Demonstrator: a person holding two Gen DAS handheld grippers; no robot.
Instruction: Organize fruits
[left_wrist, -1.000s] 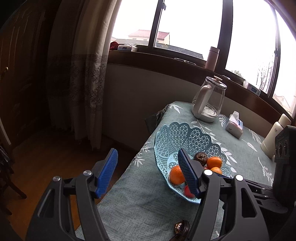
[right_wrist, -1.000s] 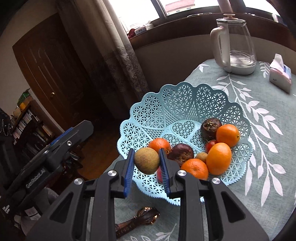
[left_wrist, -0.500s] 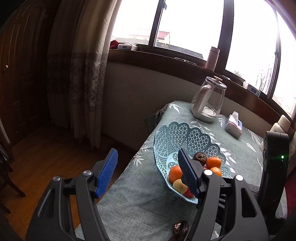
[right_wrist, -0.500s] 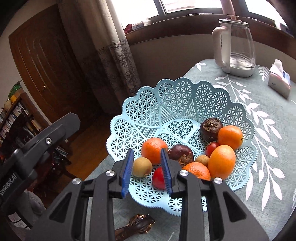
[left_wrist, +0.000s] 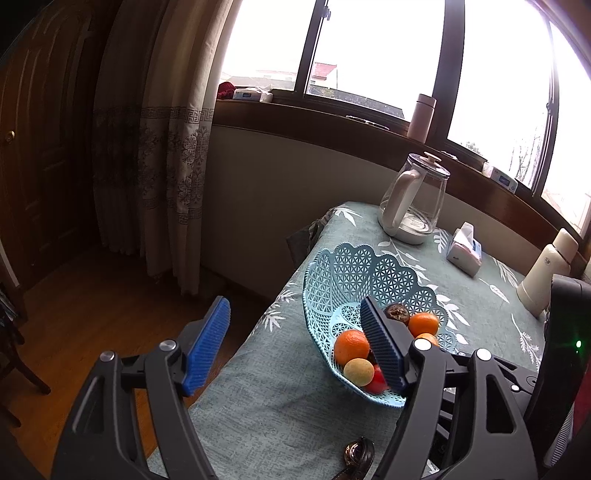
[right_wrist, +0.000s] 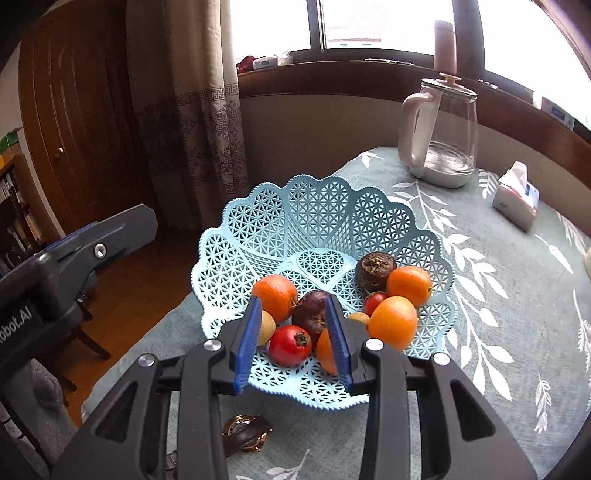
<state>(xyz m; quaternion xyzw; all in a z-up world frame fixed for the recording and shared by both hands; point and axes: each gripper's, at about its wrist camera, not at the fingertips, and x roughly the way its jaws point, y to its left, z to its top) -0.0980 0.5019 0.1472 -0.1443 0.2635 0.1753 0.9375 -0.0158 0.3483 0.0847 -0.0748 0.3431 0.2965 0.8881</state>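
Currently, both the right gripper (right_wrist: 293, 339) and the left gripper (left_wrist: 295, 349) stand parted and empty, the fruit-filled basket (right_wrist: 314, 221) directly ahead of the right one's fingertips.

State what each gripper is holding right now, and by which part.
Nothing is held. The right gripper is open above the blue basket, the yellowish fruit lying loose outside its left finger. The left gripper is wide open and empty.
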